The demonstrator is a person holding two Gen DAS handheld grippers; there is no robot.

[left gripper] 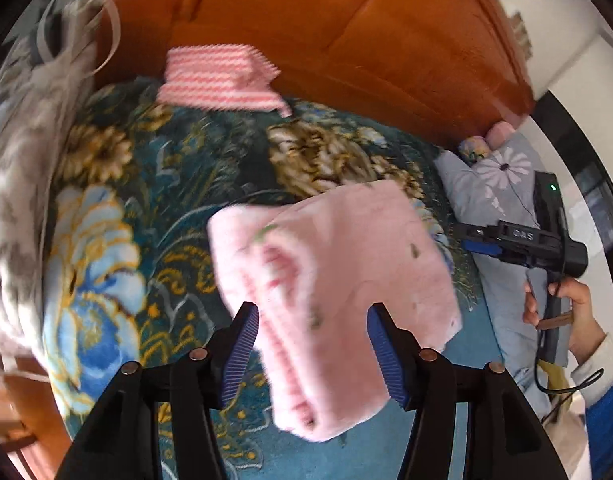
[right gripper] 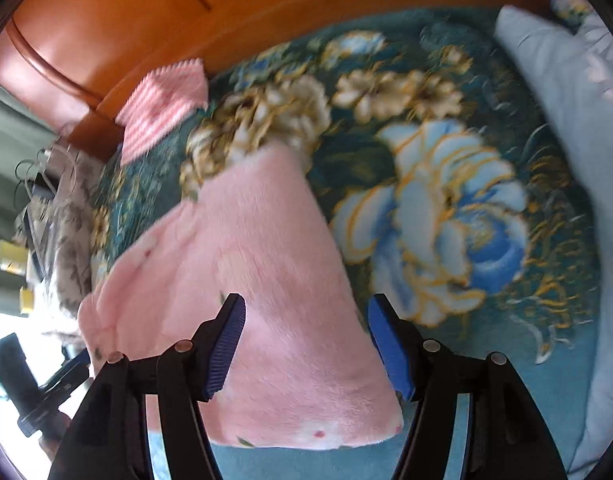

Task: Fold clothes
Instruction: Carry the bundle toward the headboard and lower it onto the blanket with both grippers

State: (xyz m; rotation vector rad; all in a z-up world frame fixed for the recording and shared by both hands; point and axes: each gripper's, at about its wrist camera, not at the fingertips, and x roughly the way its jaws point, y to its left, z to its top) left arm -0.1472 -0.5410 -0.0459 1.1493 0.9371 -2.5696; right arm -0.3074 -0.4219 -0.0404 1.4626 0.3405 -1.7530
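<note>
Teal floral bedspread [left gripper: 154,208] fills the left wrist view, backed by an orange wooden headboard [left gripper: 346,32]. On it lies the pink fleece garment [left gripper: 338,280], already doubled into a thick bundle with stacked layers showing at its near end. The left gripper [left gripper: 312,354] hovers over that end, its blue pads apart and nothing between them. A striped pink folded piece [left gripper: 218,80] sits against the headboard. Off to the right, a hand [left gripper: 562,304] holds the right gripper, also spread, clear of the cloth.

From the right wrist view the pink fleece garment [right gripper: 258,288] is a flat rectangle just beside the right gripper [right gripper: 306,350], which gapes wide and holds nothing. Its long axis runs from the near edge up toward the headboard [right gripper: 106,20]; the striped pink folded piece [right gripper: 162,108] lies beyond.

Whether another fold or only tidying is due, I cannot tell; either way, both pads should pinch all layers together at matching corners so edges stay aligned
</note>
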